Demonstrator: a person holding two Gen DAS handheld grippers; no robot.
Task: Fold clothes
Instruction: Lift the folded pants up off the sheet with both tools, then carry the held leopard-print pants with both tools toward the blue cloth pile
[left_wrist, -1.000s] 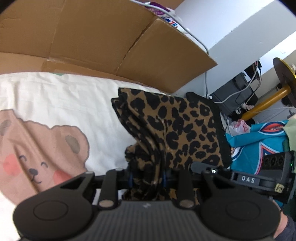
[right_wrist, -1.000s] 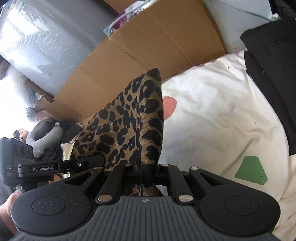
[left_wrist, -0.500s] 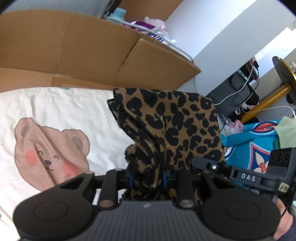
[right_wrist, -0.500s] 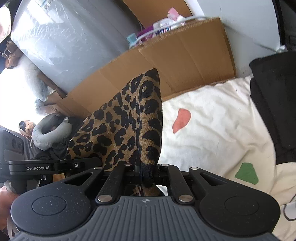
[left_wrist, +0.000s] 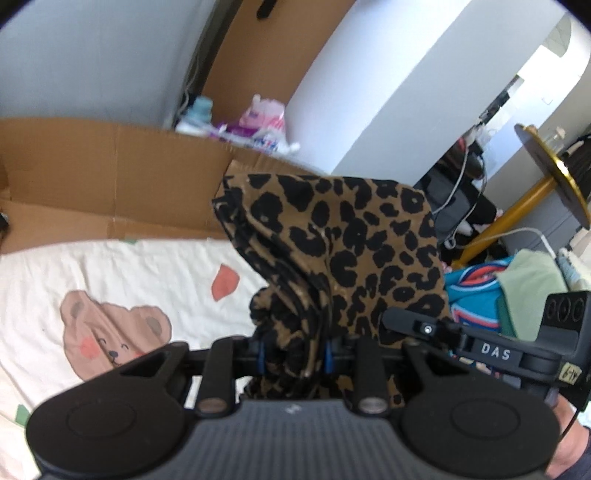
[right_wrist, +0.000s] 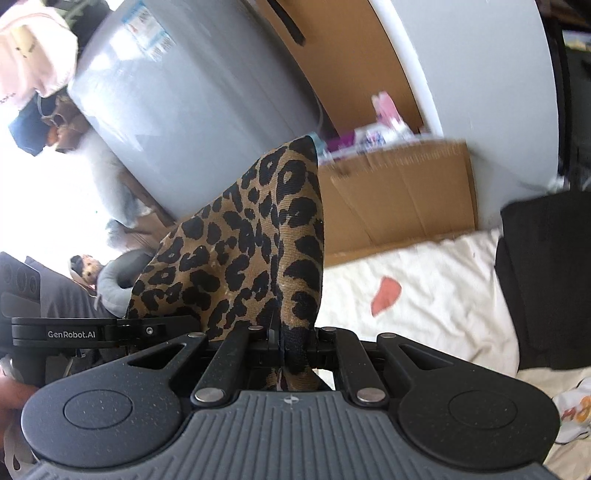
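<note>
A leopard-print garment (left_wrist: 343, 243) hangs in the air above the white bedsheet (left_wrist: 110, 266), stretched between both grippers. My left gripper (left_wrist: 293, 356) is shut on a bunched, pleated part of it. In the right wrist view the same leopard-print garment (right_wrist: 255, 251) rises as a taut peak, and my right gripper (right_wrist: 291, 343) is shut on its dark hem. The other gripper's body shows at the right edge of the left view and at the left edge of the right view. The fingertips are hidden by cloth.
The sheet carries a bear print (left_wrist: 110, 339) and a red patch (right_wrist: 386, 290). Cardboard panels (left_wrist: 110, 177) stand behind the bed. Blue and green clothes (left_wrist: 491, 295) lie to the right, near a gold stand (left_wrist: 517, 199). A black garment (right_wrist: 546, 280) lies on the sheet.
Both grippers have lifted and tilted up with the garment; more wall, cardboard and shelf clutter shows now, and the sheet sits lower in both views.
</note>
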